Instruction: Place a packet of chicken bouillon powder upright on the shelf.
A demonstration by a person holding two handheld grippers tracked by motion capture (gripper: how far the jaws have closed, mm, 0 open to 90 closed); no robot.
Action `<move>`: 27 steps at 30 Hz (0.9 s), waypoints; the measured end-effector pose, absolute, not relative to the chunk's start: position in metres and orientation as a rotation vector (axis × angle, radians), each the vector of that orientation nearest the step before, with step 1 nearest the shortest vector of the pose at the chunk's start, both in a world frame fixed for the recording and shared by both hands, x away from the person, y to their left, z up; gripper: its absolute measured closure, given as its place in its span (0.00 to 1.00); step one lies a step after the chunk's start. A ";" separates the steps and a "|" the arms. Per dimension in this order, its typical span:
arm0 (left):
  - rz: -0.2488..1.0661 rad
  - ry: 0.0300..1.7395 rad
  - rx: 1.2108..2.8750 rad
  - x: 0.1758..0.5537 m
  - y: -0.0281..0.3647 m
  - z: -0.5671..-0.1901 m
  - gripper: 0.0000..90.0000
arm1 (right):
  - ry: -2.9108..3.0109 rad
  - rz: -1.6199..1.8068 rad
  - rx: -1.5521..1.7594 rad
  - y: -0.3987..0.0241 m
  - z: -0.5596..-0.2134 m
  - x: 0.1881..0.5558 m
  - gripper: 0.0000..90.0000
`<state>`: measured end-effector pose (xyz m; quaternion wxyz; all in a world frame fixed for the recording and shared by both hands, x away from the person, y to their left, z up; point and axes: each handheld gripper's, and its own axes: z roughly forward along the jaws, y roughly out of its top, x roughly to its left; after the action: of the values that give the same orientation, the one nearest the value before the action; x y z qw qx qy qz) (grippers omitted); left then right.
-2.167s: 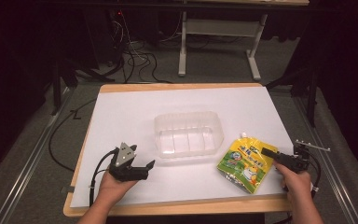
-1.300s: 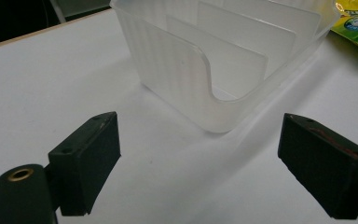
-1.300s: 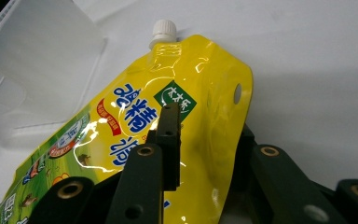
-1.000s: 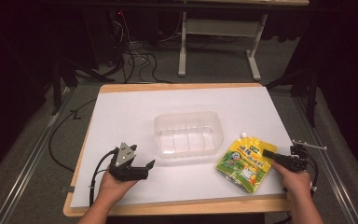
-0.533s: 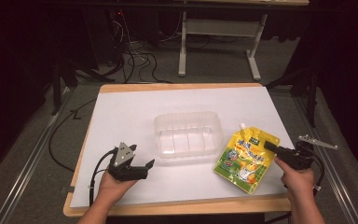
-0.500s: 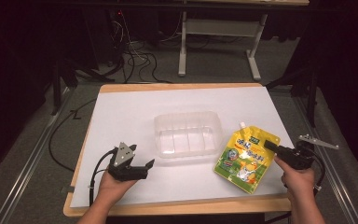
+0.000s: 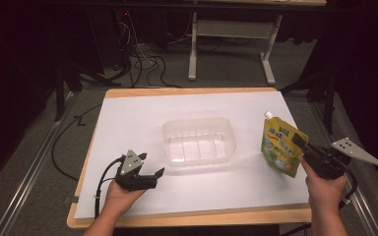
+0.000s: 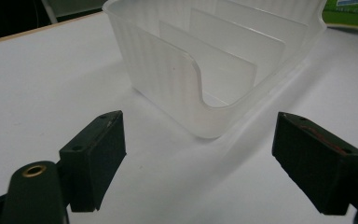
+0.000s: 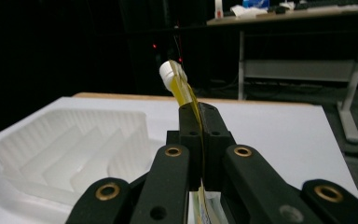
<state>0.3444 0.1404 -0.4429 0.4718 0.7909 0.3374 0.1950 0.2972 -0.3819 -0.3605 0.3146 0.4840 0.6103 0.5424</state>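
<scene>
High view looks down on a white tabletop [image 7: 128, 123] with a wooden edge; a clear plastic tray [image 7: 200, 141] with inner dividers sits near its middle; a yellow-green spouted pouch [image 7: 280, 143] stands up at the right side, well apart from the tray, its white cap at the top; the right claw [image 7: 300, 145] is clamped on the pouch's right edge, with the person's right hand [image 7: 326, 186] behind it and a grey three-cornered plate jutting out past the tabletop's edge; the left claw [image 7: 157, 173] rests low at the near left, held in the left hand [image 7: 119, 195], pointing toward the tray but apart from it.

Left gripper view shows that claw's two black jaws spread wide with bare tabletop between them; the tray [image 8: 214, 70] lies just ahead, its near wall dipping in a curved notch and its upright dividers visible through the frosted plastic; a strip of the green pouch [image 8: 349, 11] peeks in at the top right corner.

Right gripper view shows the jaws pressed together on the thin edge of the pouch [image 9: 186, 95], which rises upright between them to its white cap; the tray [image 9: 70, 149] lies to the left on the tabletop; a desk and dark room stand beyond.
</scene>
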 end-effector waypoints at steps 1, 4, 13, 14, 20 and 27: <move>0.478 0.823 1.937 0.344 0.140 -0.443 0.20 | 1.620 1.419 1.291 -0.384 -0.364 0.298 1.00; 0.476 0.822 1.932 0.344 0.139 -0.443 0.21 | 1.592 1.443 1.288 -0.392 -0.371 0.293 0.99; 0.485 0.867 1.864 0.351 0.129 -0.444 0.27 | 1.630 1.390 1.325 -0.394 -0.382 0.286 0.92; 0.492 0.880 1.850 0.354 0.125 -0.444 0.29 | 1.639 1.382 1.329 -0.393 -0.383 0.286 0.87; 0.543 0.915 1.832 0.367 0.108 -0.446 0.40 | 1.662 1.341 1.350 -0.392 -0.389 0.283 0.74; 0.513 0.980 1.821 0.378 0.103 -0.450 0.60 | 1.704 1.283 1.403 -0.392 -0.400 0.283 0.56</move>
<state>0.3776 0.1027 -0.4503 0.4840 0.7479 0.4024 0.2108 0.2834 -0.3917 -0.4002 0.2898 0.5260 0.6388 0.4809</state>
